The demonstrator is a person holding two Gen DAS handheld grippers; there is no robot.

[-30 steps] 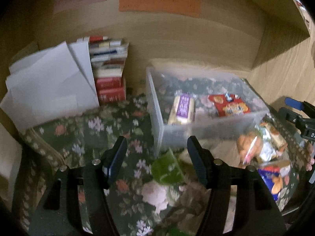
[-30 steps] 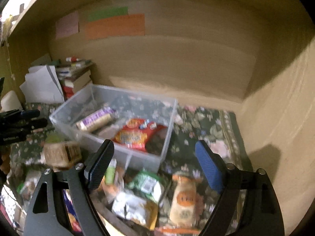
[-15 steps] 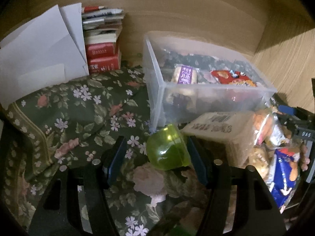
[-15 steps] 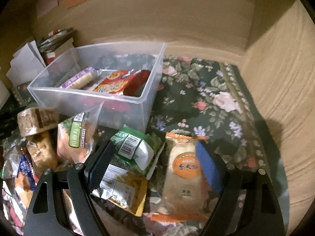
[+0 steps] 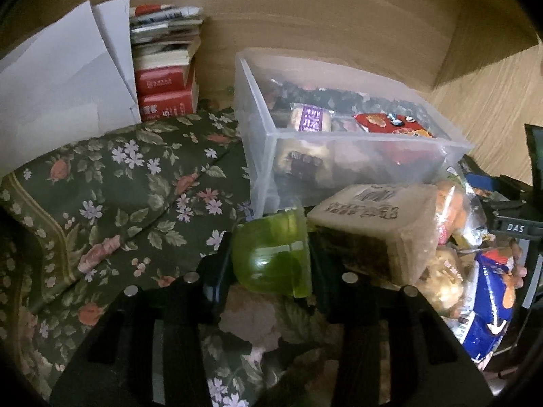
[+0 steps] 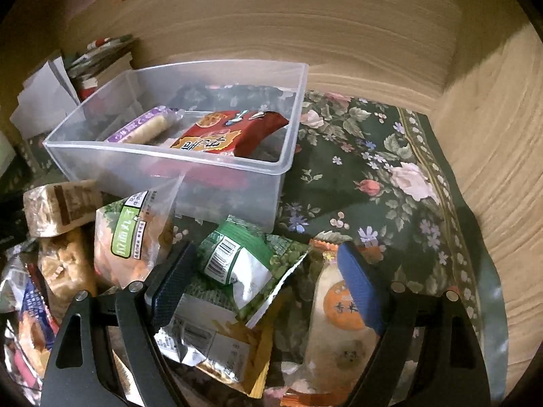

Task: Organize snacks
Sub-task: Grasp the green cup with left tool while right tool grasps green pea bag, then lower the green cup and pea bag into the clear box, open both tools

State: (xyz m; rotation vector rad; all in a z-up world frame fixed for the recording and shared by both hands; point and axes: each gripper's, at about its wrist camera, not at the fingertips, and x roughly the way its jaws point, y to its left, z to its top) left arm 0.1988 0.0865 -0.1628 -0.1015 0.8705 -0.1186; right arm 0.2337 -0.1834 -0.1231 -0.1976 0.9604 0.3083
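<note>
A clear plastic bin [image 5: 339,166] [image 6: 237,164] stands on the floral cloth and holds a purple-wrapped snack [image 5: 309,119] and a red packet [image 6: 217,135]. My left gripper [image 5: 271,264] is shut on a green jelly cup [image 5: 273,257] just in front of the bin. A beige snack block [image 5: 373,224] lies right of the cup. My right gripper [image 6: 268,278] is open, low over a green packet [image 6: 237,254], with an orange-label rice cracker [image 6: 339,322] by its right finger.
A pile of snack packets [image 6: 61,257] lies in front of the bin. Stacked books [image 5: 166,78] and white papers [image 5: 61,78] stand at the back left. Wooden walls close the back and right. Floral cloth [image 6: 390,176] lies right of the bin.
My left gripper has closed on the green jelly cup. My right gripper has dropped lower and closer over the packets in front of the bin.
</note>
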